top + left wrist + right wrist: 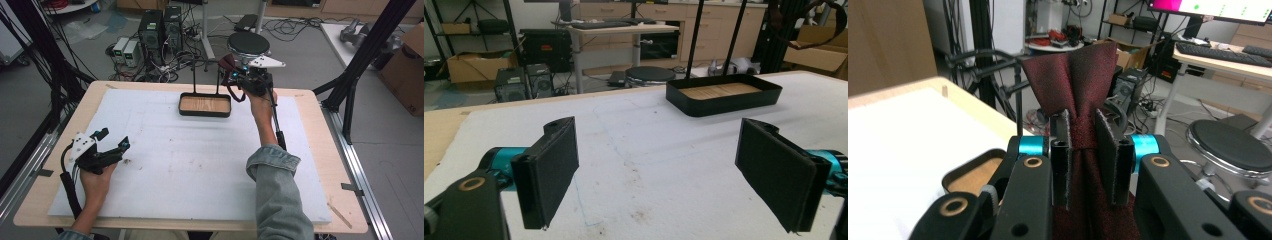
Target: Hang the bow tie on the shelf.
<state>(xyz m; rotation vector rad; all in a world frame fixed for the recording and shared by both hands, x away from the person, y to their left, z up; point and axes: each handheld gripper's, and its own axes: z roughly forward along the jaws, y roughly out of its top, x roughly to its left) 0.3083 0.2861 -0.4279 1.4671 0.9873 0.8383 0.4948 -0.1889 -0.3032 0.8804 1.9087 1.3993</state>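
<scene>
A dark red necktie held up over the far side of the table.

The white mat (pixel 165 150) covers the wooden table (pixel 310 105), with a black tray (pixel 205 105) near its far edge. The necktie (pixel 1073 85) is shiny, pinched narrow, and runs up and down, its wide end fanning upward. The right gripper (pixel 1083 157) squeezes it tight, beside the tray. The left gripper (pixel 659 175) gapes wide with nothing in it.

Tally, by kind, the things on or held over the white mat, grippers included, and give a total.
Grippers: 2, left gripper and right gripper
Black trays: 1, tray
Dark red cloths: 1, cloth, pinched in the right gripper's jaws
Total: 4
</scene>
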